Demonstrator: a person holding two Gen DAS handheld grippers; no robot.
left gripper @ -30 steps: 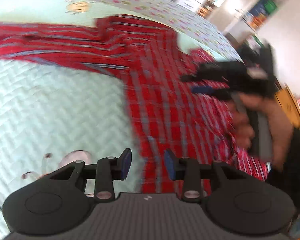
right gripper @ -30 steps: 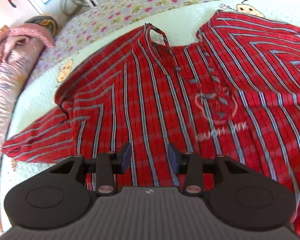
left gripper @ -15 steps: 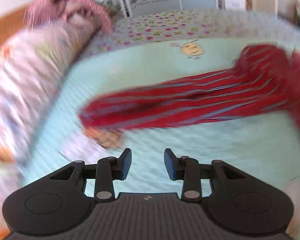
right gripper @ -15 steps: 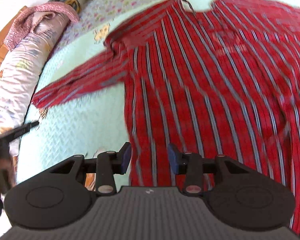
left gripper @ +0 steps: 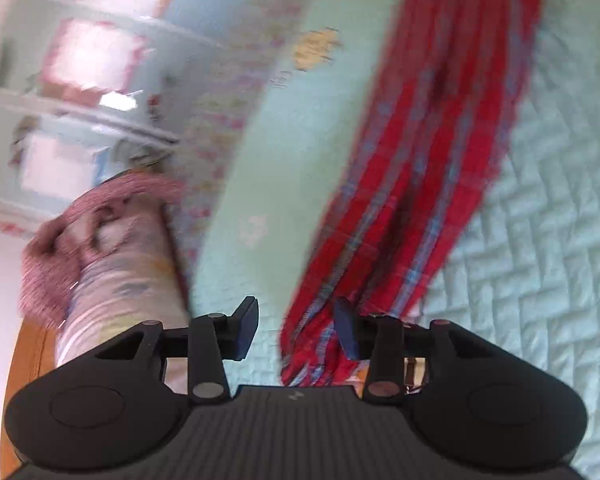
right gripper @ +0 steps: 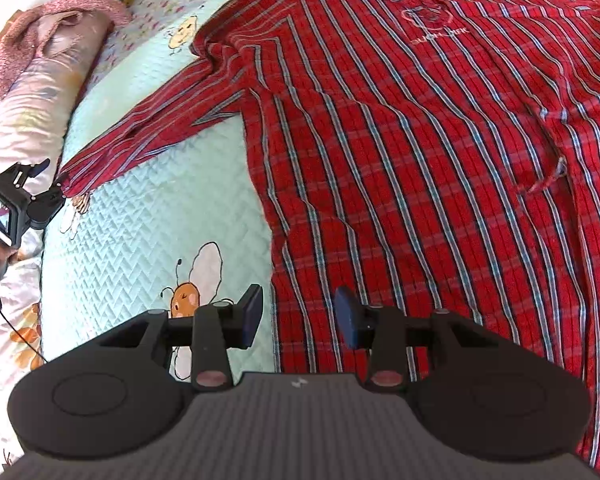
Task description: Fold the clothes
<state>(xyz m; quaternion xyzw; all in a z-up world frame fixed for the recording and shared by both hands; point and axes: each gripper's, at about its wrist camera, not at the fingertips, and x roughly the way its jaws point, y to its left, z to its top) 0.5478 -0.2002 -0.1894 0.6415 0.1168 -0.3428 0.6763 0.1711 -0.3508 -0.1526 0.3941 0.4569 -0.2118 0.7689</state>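
A: Item one, the shirt?

B: Red striped shirt (right gripper: pixel 420 140), spread flat on the quilted bed (right gripper: pixel 148 208). Its hem lies under my right claw (right gripper: pixel 299 316), whose jaws stand apart, pressing nothing. One sleeve (left gripper: pixel 412 184) stretches away from the shirt's body to my left claw (left gripper: pixel 295 326); the cuff sits between that claw's jaws, which have just been opening, the pads not pressing it.

A: Surroundings?

B: Beyond the sleeve from the shirt, a rolled pale quilt (right gripper: pixel 32 100) with a pink garment (right gripper: pixel 60 12) on its far end. A bee print (right gripper: pixel 188 292) beside the shirt's hem. Nothing lies on the shirt.
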